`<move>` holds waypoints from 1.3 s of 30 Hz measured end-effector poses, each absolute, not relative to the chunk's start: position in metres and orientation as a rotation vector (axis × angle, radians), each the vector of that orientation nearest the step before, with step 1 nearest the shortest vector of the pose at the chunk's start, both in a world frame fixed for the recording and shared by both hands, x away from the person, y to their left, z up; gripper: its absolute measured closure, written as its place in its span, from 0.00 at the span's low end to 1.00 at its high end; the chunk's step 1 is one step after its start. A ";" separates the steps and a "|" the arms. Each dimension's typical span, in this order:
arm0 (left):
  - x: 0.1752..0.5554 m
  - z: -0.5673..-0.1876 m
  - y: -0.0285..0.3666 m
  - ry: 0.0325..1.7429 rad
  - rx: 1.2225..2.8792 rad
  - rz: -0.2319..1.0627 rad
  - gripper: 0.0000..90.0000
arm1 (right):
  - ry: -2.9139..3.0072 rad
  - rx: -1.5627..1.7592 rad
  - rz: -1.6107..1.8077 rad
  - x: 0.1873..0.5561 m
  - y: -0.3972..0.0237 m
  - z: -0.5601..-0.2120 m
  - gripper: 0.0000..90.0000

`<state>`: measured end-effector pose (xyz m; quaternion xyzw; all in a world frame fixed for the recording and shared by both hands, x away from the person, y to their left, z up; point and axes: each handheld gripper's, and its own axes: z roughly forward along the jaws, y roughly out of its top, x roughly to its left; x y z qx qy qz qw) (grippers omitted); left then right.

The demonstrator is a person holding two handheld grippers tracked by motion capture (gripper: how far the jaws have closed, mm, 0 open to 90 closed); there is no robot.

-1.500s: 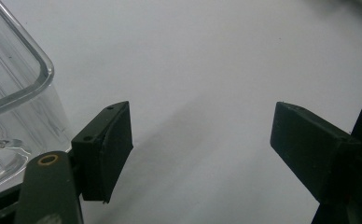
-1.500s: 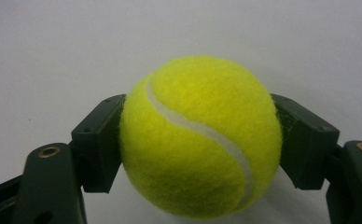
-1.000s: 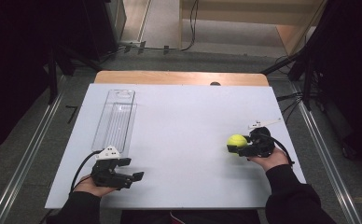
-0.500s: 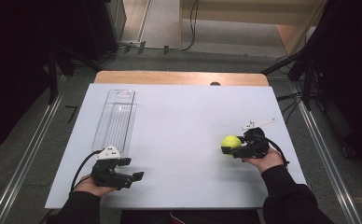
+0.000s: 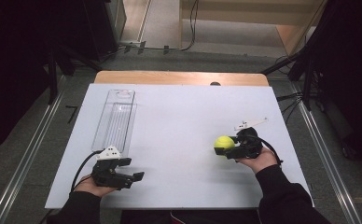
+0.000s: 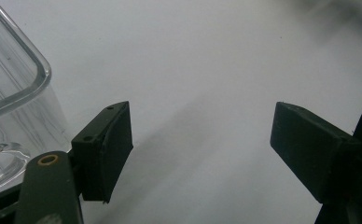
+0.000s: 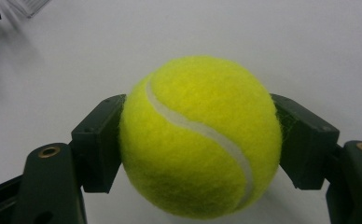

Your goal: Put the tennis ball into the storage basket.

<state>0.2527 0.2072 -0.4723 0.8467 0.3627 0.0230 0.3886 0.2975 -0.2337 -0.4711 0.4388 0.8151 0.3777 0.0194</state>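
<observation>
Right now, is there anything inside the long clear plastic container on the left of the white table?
The long clear plastic container looks empty in the high view: just its ribbed floor over the white table. The left gripper sits beside its near end, whose corner distorts what lies behind.

Lab: white table [image 5: 179, 140], floor cables [image 5: 188, 28]
</observation>
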 end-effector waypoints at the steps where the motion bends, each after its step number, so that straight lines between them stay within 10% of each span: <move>1: 0.253 -0.472 0.207 0.922 2.153 0.058 0.24 | 2.530 1.362 1.172 0.297 -0.234 -0.471 0.26; 39: 0.253 -0.473 0.208 0.924 2.156 0.055 0.24 | 2.623 1.220 1.237 0.304 -0.182 -0.461 0.26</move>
